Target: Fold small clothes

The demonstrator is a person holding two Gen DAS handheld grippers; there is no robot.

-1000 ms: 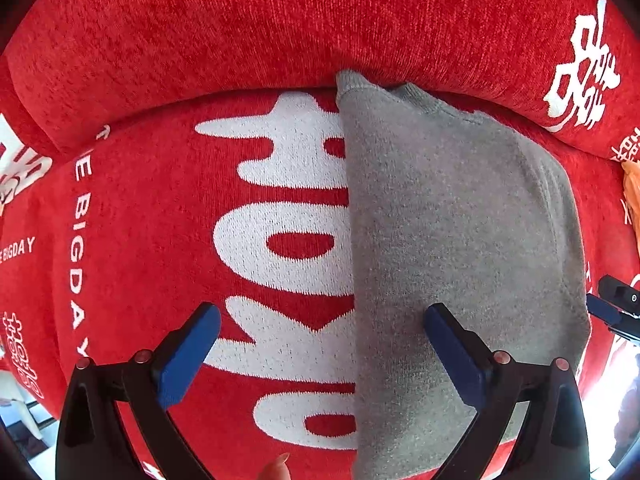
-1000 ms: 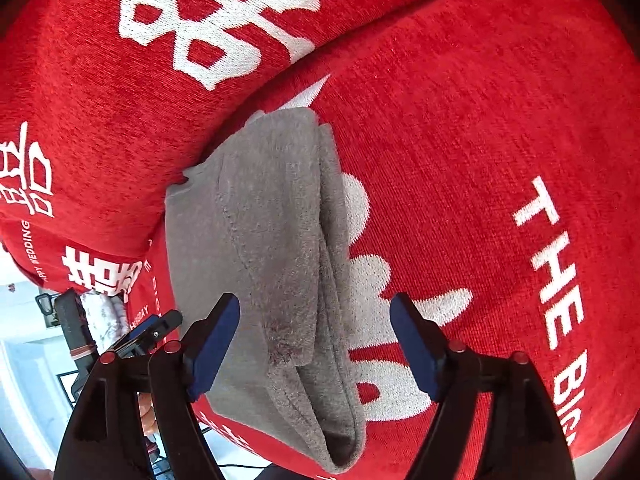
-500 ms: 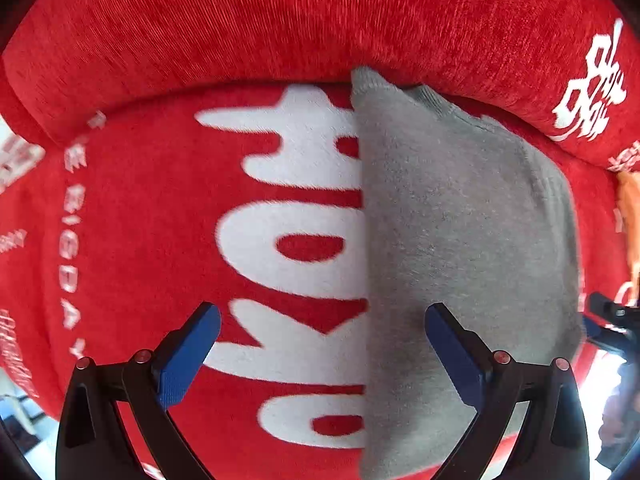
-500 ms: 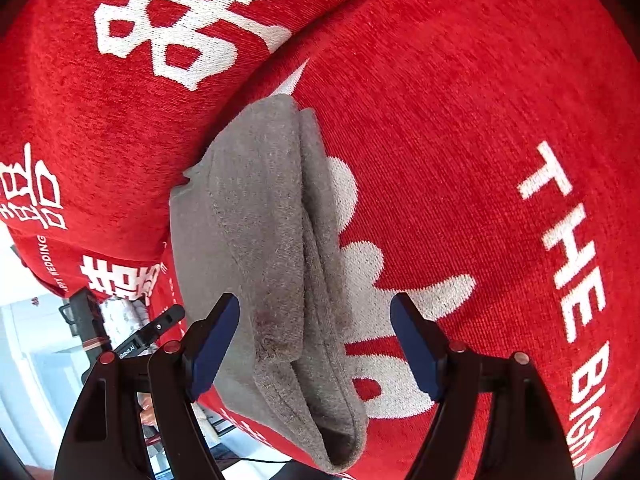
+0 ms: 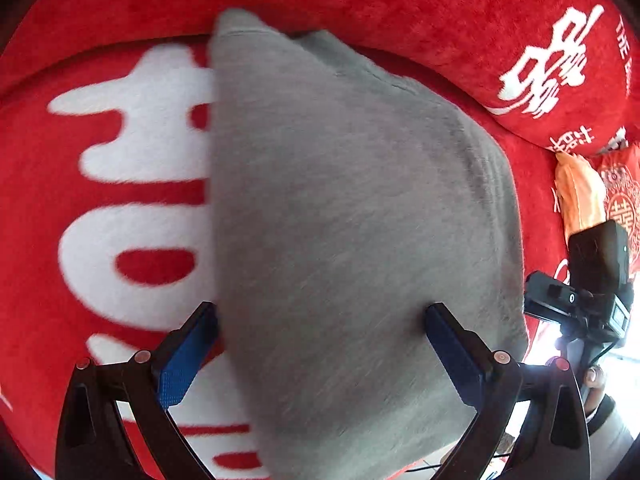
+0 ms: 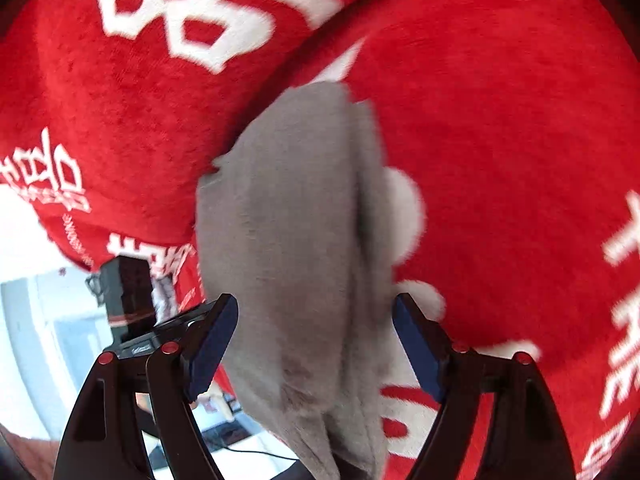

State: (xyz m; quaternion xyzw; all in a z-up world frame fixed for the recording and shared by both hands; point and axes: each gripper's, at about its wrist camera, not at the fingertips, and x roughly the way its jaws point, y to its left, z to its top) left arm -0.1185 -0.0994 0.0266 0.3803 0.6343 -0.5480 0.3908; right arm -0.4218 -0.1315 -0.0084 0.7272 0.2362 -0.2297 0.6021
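A grey folded garment [image 5: 352,220] lies on a red blanket [image 5: 60,240] with large white characters. My left gripper [image 5: 320,344] hovers close over the garment's near end, jaws wide apart, pressing on nothing. In the right wrist view the same garment [image 6: 296,240] shows stacked layers and a fold running along its right side. My right gripper [image 6: 316,340] stands astride its near end. Its jaws are opening, the cloth lies between them and the pads do not press on it.
A red cushion [image 5: 540,68] with white characters rises behind the garment. An orange cloth [image 5: 580,192] lies to the right. The other hand-held gripper [image 5: 592,280] is close at the garment's right edge. The blanket's edge and a bright room [image 6: 40,300] show at lower left.
Both grippers have dropped and tilted down toward the grey garment, which now fills more of each view. The garment itself has not moved.
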